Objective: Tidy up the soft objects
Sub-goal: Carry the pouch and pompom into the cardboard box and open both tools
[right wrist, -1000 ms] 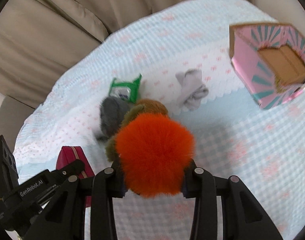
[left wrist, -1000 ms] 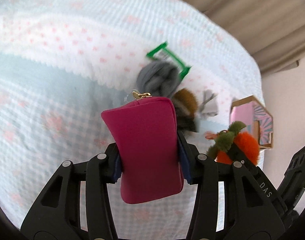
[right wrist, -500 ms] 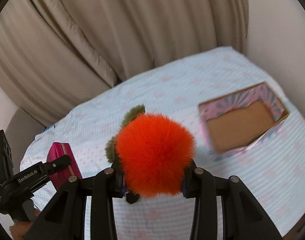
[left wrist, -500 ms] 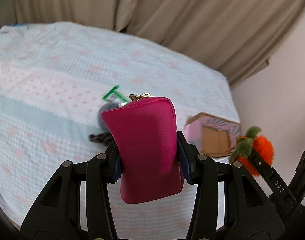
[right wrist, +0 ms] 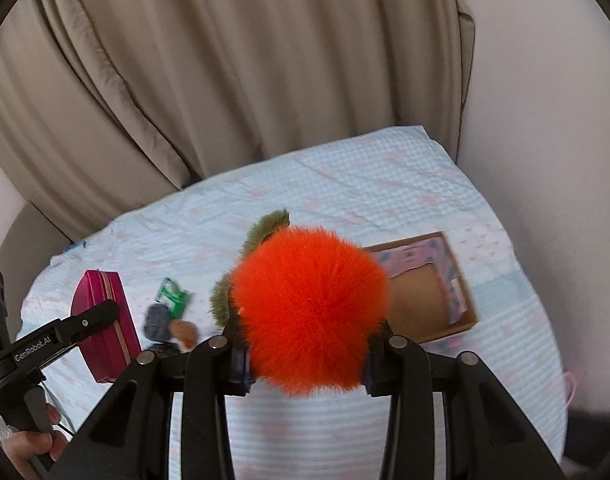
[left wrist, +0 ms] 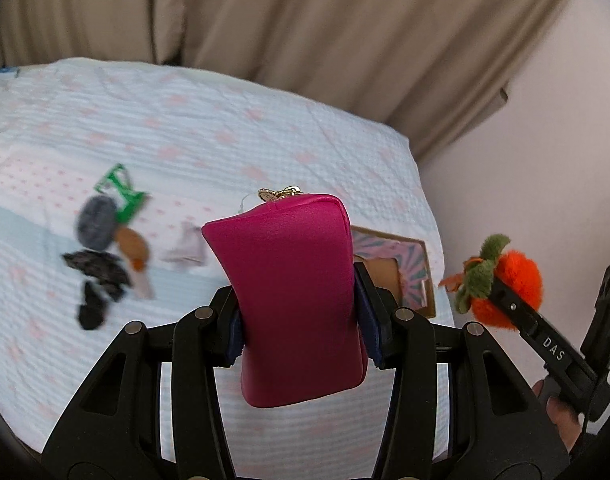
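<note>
My left gripper (left wrist: 301, 328) is shut on a magenta zip pouch (left wrist: 293, 292), held upright well above the bed; the pouch also shows in the right wrist view (right wrist: 105, 320). My right gripper (right wrist: 307, 356) is shut on a fluffy orange plush fruit (right wrist: 309, 312) with a green leaf, also seen in the left wrist view (left wrist: 501, 292). A pink patterned cardboard box (right wrist: 457, 280) lies open on the bed, behind and right of the plush; in the left wrist view the box (left wrist: 409, 264) is partly hidden by the pouch.
On the light blue bedspread (left wrist: 225, 128) lie a grey ball (left wrist: 97, 222), a green packet (left wrist: 123, 194), a brown plush (left wrist: 135, 246), a dark cloth (left wrist: 99, 276) and a pale folded cloth (left wrist: 187, 248). Beige curtains (right wrist: 225, 60) hang behind; a wall stands at the right.
Both grippers have risen and pulled back from the bed with their objects still held. The loose items now look smaller and further left; the box is nearer centre.
</note>
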The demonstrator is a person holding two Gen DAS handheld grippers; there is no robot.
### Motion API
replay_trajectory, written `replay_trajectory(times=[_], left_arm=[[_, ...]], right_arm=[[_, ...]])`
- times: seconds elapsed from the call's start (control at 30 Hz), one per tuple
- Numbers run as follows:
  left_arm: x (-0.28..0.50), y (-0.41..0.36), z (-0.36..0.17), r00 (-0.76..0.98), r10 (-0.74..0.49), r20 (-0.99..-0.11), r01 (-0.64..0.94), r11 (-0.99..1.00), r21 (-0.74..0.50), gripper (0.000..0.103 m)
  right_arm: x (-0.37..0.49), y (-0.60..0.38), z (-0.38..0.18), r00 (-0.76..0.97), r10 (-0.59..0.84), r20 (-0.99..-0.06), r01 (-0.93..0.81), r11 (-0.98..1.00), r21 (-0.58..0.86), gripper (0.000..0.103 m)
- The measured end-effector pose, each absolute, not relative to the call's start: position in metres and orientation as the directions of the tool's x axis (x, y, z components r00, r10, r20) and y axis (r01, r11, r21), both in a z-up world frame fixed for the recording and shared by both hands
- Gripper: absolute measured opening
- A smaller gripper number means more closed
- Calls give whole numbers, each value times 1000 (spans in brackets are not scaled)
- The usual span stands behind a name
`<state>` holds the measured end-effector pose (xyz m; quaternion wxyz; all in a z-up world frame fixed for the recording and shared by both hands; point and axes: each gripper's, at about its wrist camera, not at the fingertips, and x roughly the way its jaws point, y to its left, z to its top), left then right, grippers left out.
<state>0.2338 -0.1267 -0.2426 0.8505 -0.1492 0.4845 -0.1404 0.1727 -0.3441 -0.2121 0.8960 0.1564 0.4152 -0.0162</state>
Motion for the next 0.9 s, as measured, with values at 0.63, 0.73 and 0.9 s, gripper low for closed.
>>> replay_trajectory(times=[0.63, 0.73, 0.9], left_arm=[[340, -305, -427, 142, -282, -949, 225, 943, -246, 43], [344, -316, -453, 80, -251, -965, 261, 939, -222, 42], [346, -325, -467, 70, -215, -974, 319, 930, -182, 46]], right_arm=[[284, -464, -374, 397, 167, -903, 153, 958, 244, 36], [294, -465, -398, 353, 171, -920, 158, 958, 239, 36], [312, -462, -426, 293, 185, -938, 170, 955, 241, 36]])
